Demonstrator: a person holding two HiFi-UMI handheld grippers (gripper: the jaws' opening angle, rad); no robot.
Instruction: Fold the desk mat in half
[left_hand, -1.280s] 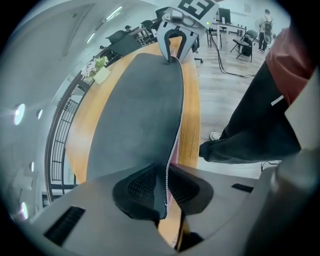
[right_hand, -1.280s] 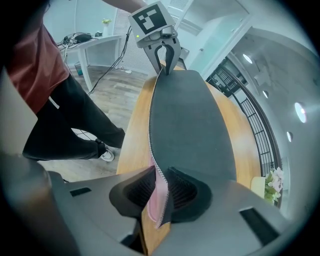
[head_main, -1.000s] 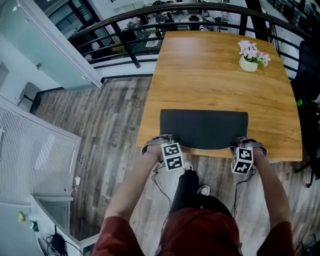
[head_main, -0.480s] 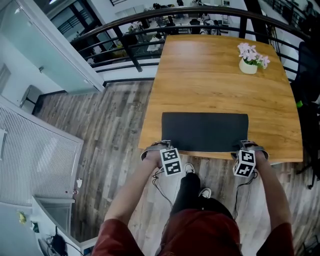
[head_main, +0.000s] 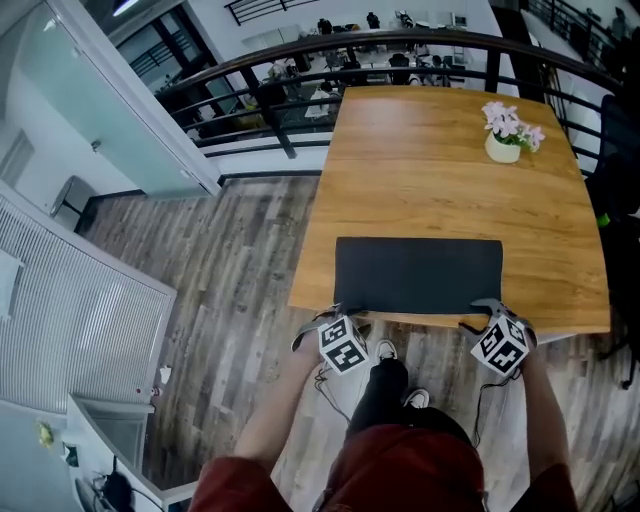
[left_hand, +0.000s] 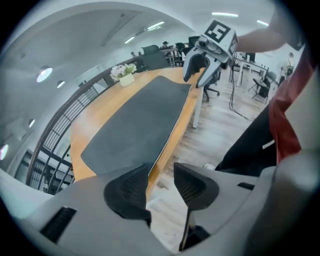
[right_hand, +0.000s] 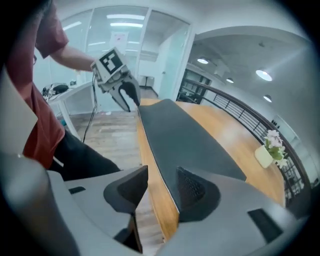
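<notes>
1. Position of the work: the desk mat (head_main: 418, 275) lies flat on the table (head_main: 440, 160), in the lower centre of the head view. Its near long edge runs along the table's near edge. A flower pot (head_main: 505, 140) stands well apart at the upper right.
2. Left gripper (head_main: 345, 316): it sits at the mat's lower left corner, just off the table edge. In the left gripper view its jaws stand apart and have just been opening. Only the table edge and the floor (left_hand: 215, 125) show through the gap, and the pads press on nothing.
3. Right gripper (head_main: 483, 312): it sits at the mat's lower right corner. In the right gripper view its jaws stand apart and have just been opening. The table edge and the mat's rim show beyond the gap, but nothing is clamped.
4. Step in hand (judgement): both near corners are released. The mat shows as a single dark rectangle, and no view settles whether it lies in one layer or two.
5. Next move, if the mat lies in one layer (judgement):
   - Close each gripper on its own near corner.
   - Lift both corners together.
   - Carry them toward the top of the head view until the near edge meets the far edge.
   - Keep both sides level so that the corners line up.
6. Next move, if the mat is already doubled (judgement): draw both grippers clear of the near edge without catching the top layer.
</notes>
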